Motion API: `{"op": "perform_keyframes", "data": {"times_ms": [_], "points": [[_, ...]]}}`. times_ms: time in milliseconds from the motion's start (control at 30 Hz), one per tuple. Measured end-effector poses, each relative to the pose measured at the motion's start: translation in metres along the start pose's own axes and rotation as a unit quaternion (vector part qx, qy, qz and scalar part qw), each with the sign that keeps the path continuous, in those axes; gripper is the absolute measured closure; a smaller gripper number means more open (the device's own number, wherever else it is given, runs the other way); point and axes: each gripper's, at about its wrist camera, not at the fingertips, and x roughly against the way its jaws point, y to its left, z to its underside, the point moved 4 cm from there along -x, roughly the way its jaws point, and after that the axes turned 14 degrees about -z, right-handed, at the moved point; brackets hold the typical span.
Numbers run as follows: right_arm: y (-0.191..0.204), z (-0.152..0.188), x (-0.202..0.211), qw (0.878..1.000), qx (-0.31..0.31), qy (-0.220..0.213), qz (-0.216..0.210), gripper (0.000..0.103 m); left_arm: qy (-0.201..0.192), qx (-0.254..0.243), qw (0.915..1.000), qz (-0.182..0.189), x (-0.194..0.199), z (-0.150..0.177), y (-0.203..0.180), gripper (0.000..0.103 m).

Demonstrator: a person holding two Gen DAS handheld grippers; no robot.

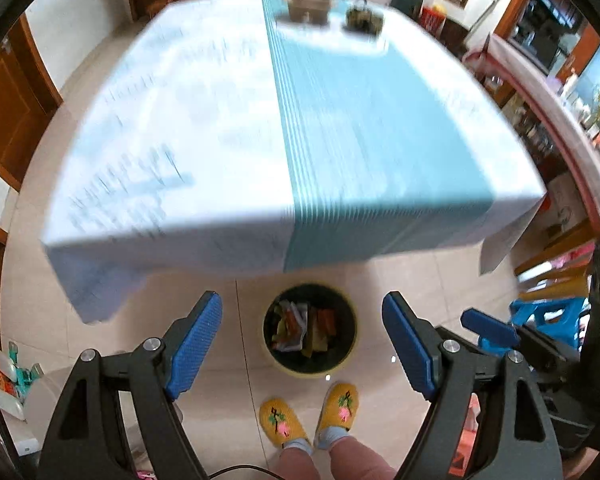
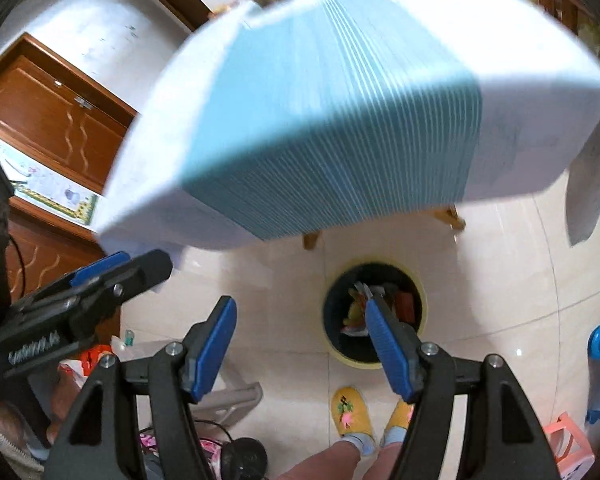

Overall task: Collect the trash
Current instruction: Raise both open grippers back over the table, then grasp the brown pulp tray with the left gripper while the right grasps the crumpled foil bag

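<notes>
Both the left gripper and right gripper hang unclenched and empty above the round yellow-rimmed black bin, which sits on the floor just off the table's near edge to catch wrappers.

Round dark trash bin, yellow-rimmed, upright on floor near tabletop edge; crumpled colourful wrappers piled inside.

A table stands under a white cloth with a blue striped runner along its middle. At its far edge sit a blurred box and a dark object. Yellow embroidered slippers stand on the tiled floor by the near edge, with a blue plastic stool beyond the near right corner.
</notes>
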Motion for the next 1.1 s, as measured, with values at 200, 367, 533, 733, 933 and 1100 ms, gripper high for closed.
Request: {"op": "perform_keyframes", "data": {"times_ms": [200, 367, 533, 733, 933, 1100], "points": [[0.054, -0.022, 0.050, 0.999, 0.019, -0.035, -0.010, 0.036, -0.040, -0.002, 0.9990, -0.020, 0.065, -0.034, 0.019, 0.022], [0.085, -0.039, 0.073, 0.997, 0.038, -0.064, -0.014, 0.036, -0.067, 0.007, 0.9975, -0.022, 0.105, -0.056, 0.033, 0.022], [0.111, -0.063, 0.094, 0.993, 0.063, -0.097, -0.007, 0.036, -0.094, 0.001, 0.9953, -0.024, 0.130, -0.077, 0.041, 0.022], [0.127, -0.095, 0.107, 0.988, 0.082, -0.132, 0.003, 0.036, -0.116, 0.004, 0.9931, -0.016, 0.141, -0.106, 0.049, 0.022], [0.131, -0.130, 0.113, 0.985, 0.093, -0.148, 0.011, 0.036, -0.120, -0.001, 0.9927, -0.015, 0.134, -0.140, 0.051, 0.024], [0.113, -0.172, 0.107, 0.986, 0.086, -0.143, 0.018, 0.036, -0.115, 0.014, 0.9930, -0.020, 0.113, -0.175, 0.048, 0.025]]}}
